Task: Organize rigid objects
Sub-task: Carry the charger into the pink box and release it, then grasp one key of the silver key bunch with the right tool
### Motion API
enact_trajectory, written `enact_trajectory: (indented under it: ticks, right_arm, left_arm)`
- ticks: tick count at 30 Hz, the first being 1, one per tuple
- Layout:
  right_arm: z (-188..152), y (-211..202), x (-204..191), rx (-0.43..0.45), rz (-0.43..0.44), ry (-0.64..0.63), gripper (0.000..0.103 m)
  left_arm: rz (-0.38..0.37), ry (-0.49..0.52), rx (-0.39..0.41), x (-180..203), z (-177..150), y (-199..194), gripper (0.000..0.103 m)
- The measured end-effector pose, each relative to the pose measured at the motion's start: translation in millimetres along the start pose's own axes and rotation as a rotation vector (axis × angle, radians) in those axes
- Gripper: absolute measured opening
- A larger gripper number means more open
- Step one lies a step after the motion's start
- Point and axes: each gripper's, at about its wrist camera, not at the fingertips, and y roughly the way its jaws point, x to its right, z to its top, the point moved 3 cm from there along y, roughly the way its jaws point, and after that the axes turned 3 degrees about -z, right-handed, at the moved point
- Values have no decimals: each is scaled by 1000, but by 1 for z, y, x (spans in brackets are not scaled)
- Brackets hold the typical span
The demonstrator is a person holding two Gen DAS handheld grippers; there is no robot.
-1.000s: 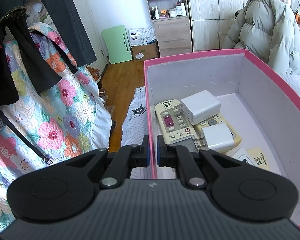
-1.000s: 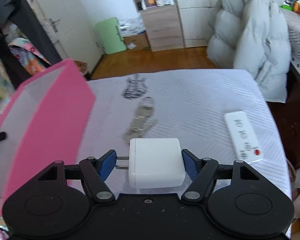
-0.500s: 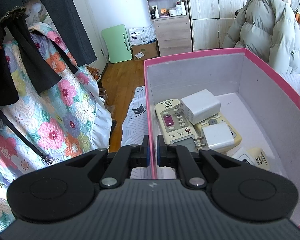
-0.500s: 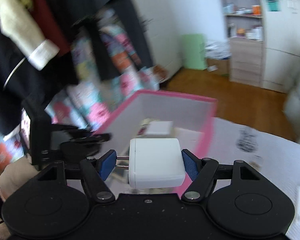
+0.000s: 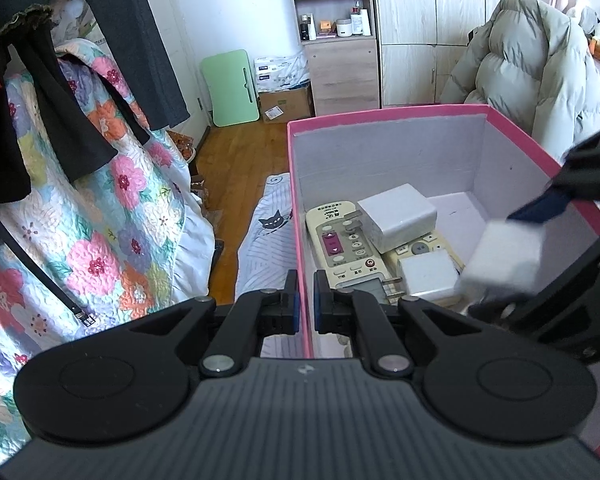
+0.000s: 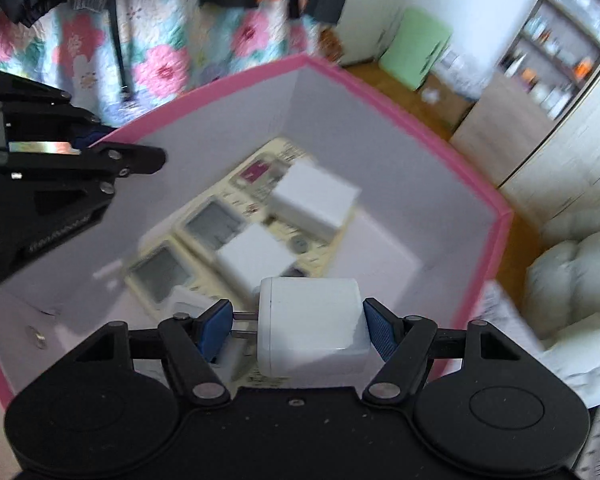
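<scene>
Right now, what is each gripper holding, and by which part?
The right gripper holds a white charger, one pad on its prongs, the other on the opposite end. The left gripper is clamped on the pink box, pinching its near wall.

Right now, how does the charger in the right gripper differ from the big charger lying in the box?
The held charger hangs above the pink box, clamped in the right gripper; the big charger rests on a remote. The held one's prongs show, pressed against a gripper pad; the big one's are hidden. Both are white, boxy chargers.
</scene>
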Motion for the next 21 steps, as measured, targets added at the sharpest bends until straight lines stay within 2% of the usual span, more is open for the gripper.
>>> enact_trajectory:
  ticks: [5,10,13,17,21]
  right_arm:
    - [-1,-18,10,87,61,112,78]
    - [-23,-62,29,258,39,223,78]
    - [-43,-86,46,321,33,289,78]
    - [-79,-110,74,364,-1,378,78]
    - [-114,-111,101,352,-66,453,78]
  left_arm:
    - [-2,-4,3,-1,0,0,6]
    - [-2,-2,2,1,0,1,6]
    - [7,5,2,3,1,2,6]
    - [10,6,3,4,1,2,6]
    - [23,20,-2,6,1,2,6]
